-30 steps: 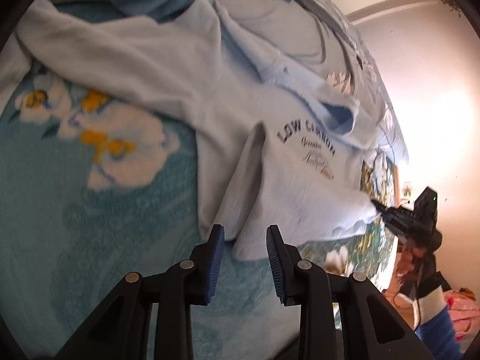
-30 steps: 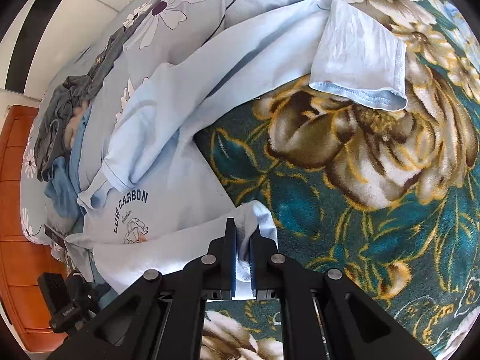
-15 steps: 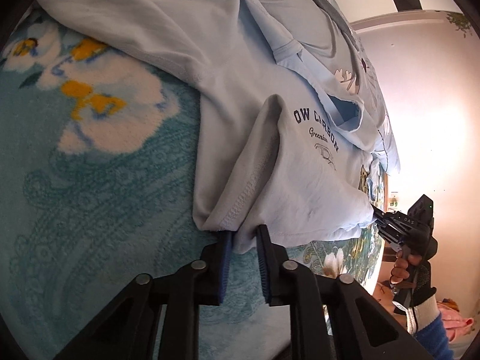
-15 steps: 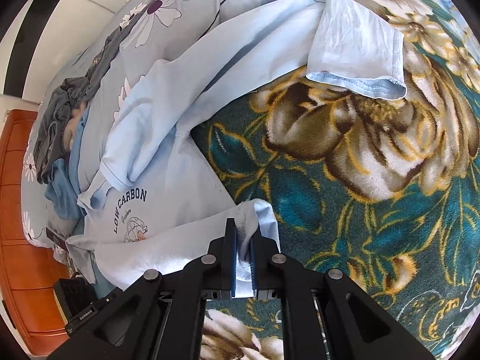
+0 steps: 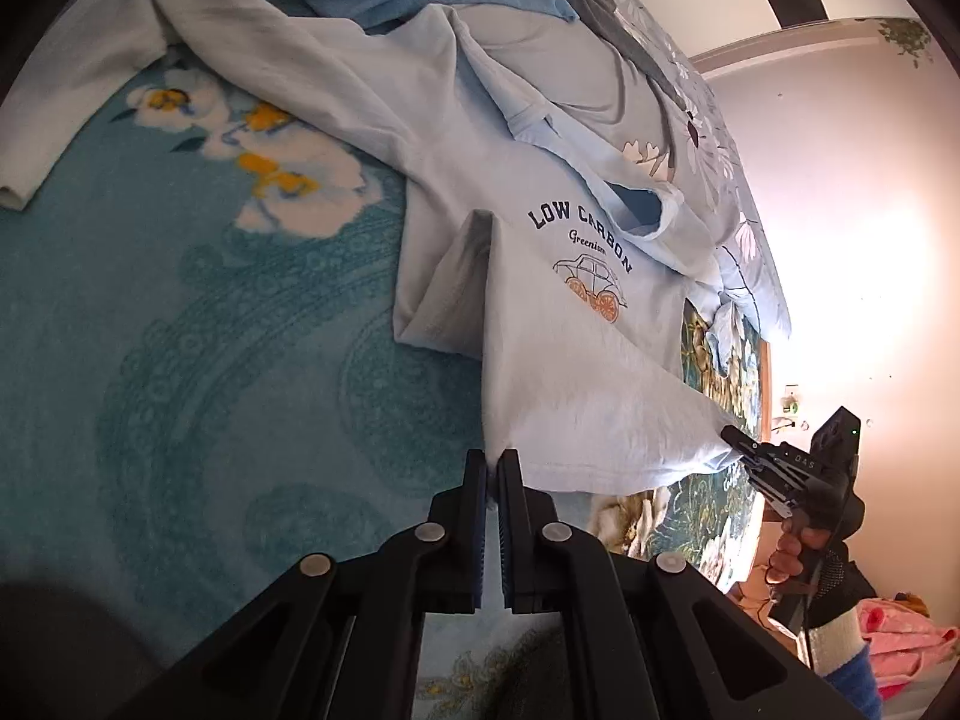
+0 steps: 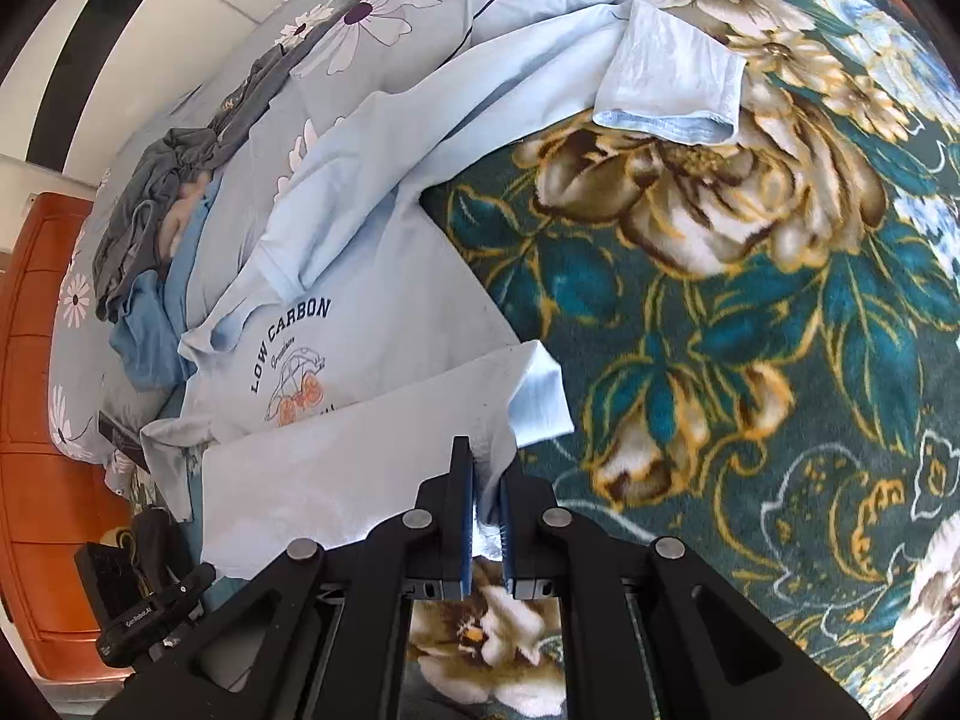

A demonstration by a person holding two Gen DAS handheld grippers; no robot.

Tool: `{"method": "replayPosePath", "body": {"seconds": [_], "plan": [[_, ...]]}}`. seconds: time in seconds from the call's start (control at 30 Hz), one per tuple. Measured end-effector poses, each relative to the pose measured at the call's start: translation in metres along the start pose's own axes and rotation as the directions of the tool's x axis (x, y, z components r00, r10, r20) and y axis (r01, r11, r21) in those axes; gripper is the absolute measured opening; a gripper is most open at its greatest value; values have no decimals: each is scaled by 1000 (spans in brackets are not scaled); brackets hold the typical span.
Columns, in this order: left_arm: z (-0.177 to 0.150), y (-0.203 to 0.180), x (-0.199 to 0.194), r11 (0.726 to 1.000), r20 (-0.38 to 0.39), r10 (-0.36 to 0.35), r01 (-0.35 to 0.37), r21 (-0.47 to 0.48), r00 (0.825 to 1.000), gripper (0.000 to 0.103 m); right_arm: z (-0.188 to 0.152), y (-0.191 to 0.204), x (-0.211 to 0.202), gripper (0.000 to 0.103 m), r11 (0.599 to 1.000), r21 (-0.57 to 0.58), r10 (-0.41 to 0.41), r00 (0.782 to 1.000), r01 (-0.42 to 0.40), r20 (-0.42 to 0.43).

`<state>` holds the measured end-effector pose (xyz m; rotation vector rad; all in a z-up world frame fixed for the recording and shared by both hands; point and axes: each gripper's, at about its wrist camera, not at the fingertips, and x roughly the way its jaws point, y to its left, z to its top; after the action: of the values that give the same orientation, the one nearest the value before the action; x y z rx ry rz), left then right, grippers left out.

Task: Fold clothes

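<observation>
The left gripper (image 5: 493, 468) is pressed together on one hem corner of the pale blue T-shirt (image 5: 576, 372); the right gripper (image 6: 486, 474) pinches the other hem corner — its pads nearly touching. The shirt lies print-up on the bed, its "LOW CARBON" print (image 6: 288, 336) far of the hem, which looks lifted between the two grippers, though the fisheye makes that uncertain. A teal floral blanket (image 6: 750, 312) covers the bed — grey clothes (image 6: 150, 192) are heaped far left.

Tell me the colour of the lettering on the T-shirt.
Dark navy on the pale blue cotton T-shirt, clearest in the left wrist view.
</observation>
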<state>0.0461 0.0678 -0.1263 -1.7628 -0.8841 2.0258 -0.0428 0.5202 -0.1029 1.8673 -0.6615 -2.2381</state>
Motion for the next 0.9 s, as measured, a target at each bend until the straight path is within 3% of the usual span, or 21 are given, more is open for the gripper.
{"method": "replayPosePath", "body": {"seconds": [0.13,0.27,0.43,0.53,0.67,0.77,0.83,0.9], "plan": [[-28,0,-14,999,-19,46,-46,12,999,4,-31,0,-6,7,999,-16,-28,1000,28,3],[-64,1,-13,991,-83,136,-135,18,987,4,-66,-12,-2,7,996,-34,-78,997,77,-30],[-102,-1,-2,967,-172,254,-245,70,952,4,-104,-38,1,7,997,2,-74,996,75,-48],[-118,-10,3,927,-171,363,-337,165,916,4,-118,-45,0,7,997,-5,-75,996,75,-51],[-124,-10,11,910,-181,400,-365,199,898,5,-123,-49,-3,7,998,4,-69,997,69,-35],[-118,-15,4,905,-170,408,-374,201,897,9,-121,-49,-5,8,996,-11,-88,996,88,-35],[-112,-19,-4,910,-174,399,-365,198,900,13,-119,-50,-8,13,993,-37,-111,993,109,-38],[-103,-27,-16,908,-153,393,-357,218,907,31,-117,-50,-13,14,985,-82,-155,987,151,-38]]}}
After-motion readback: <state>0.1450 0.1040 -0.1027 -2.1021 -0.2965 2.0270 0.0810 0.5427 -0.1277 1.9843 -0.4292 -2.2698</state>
